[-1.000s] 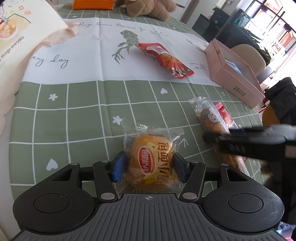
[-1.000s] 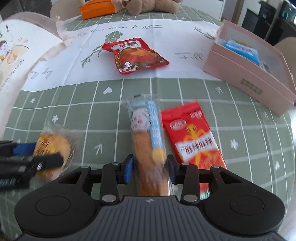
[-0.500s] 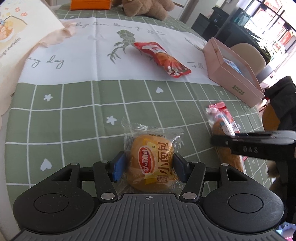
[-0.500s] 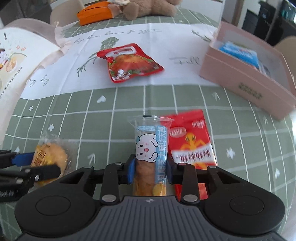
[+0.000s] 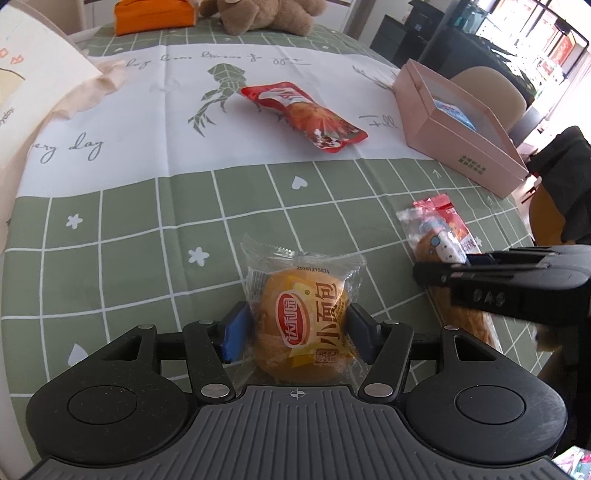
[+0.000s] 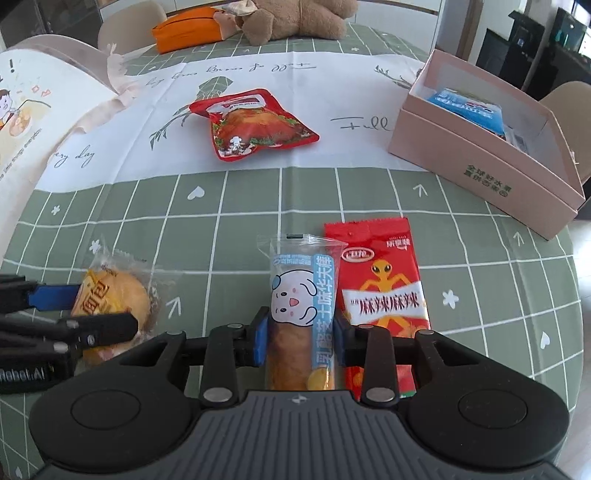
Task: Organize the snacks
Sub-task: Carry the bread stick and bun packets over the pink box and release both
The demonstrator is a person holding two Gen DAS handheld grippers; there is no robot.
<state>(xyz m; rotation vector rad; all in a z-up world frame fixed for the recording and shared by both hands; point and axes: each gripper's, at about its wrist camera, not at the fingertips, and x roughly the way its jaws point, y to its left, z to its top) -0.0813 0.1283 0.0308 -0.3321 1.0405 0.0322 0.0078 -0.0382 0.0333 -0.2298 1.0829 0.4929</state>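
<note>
- Left wrist view, nearest: the left claw (image 5: pixel 300 326) is clenched on a round golden bun in a clear plastic wrapper (image 5: pixel 304 317), its blue pads pressed against both sides of the packet.
- Right wrist view, nearest: the right claw (image 6: pixel 300 341) is clamped around a long bread stick in a clear wrapper with a cartoon face and a blue stripe (image 6: pixel 302 310); the packet points away from the camera along the fingers.
- Just beside that stick, on its right and touching it, a flat red snack packet with an orange alien figure (image 6: pixel 380 291) lies on the desk (image 6: pixel 480 280), which wears a green checked cloth.
- Seen from the right wrist, the bun sits at the left edge, pinched by the other claw.
- Farther out, on the white middle panel of the cloth, a red pouch printed with roast chicken (image 6: pixel 251 123) lies flat, well apart from both claws.
- To the right at the same depth stands an open pink cardboard box (image 6: pixel 476 147) with a blue packet (image 6: pixel 467 107) inside.
- At the far edge rest a brown plush bear (image 6: pixel 295 16) and an orange pouch (image 6: pixel 184 26) beside it.
</note>
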